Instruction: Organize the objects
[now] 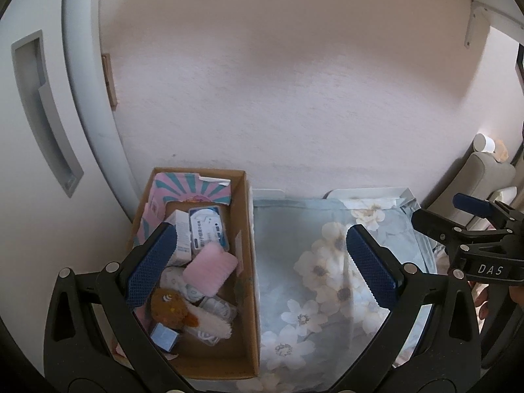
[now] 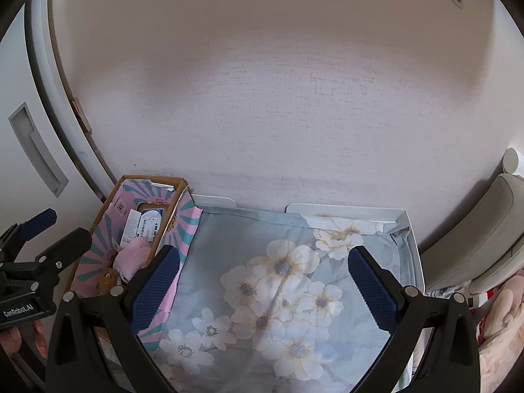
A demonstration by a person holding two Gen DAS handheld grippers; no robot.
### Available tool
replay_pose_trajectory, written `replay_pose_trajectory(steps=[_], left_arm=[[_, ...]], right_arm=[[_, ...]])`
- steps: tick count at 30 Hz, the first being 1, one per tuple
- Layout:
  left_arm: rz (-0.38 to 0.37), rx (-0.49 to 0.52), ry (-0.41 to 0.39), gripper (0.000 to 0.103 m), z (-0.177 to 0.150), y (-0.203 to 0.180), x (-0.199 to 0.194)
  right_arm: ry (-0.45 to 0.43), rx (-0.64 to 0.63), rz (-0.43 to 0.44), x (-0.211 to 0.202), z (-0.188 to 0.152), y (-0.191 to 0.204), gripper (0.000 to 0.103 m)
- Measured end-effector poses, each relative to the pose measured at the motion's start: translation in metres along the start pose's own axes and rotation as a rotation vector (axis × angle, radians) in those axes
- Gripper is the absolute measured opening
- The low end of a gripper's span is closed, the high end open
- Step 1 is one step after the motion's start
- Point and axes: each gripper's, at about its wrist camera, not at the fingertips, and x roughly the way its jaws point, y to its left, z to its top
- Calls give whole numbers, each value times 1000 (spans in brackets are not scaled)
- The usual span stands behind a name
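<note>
A cardboard box (image 1: 244,262) stands at the left against the wall, also in the right wrist view (image 2: 98,216). It holds a pink sponge (image 1: 209,268), white medicine boxes (image 1: 209,229), a brown plush toy (image 1: 170,308), a small blue cube (image 1: 163,335) and wrapped packets. A floral light-blue cloth (image 1: 327,278) covers the surface to its right, also in the right wrist view (image 2: 278,288). My left gripper (image 1: 262,262) is open and empty above the box's right wall. My right gripper (image 2: 265,288) is open and empty over the cloth.
A white tray rim (image 2: 406,222) shows under the cloth at the back right. A pale wall (image 1: 278,98) rises behind. A white cabinet door with a recessed handle (image 1: 46,111) stands at the left. A grey chair (image 2: 475,245) stands at the right.
</note>
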Motion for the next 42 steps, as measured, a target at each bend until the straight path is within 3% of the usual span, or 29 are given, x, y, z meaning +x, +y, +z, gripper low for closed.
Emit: replay_pose_trajectory(steps=[42], left_arm=[[14,15,0,103,-9,-4,-1]], right_arm=[[-33,43,-35,-18,-1,1,103]])
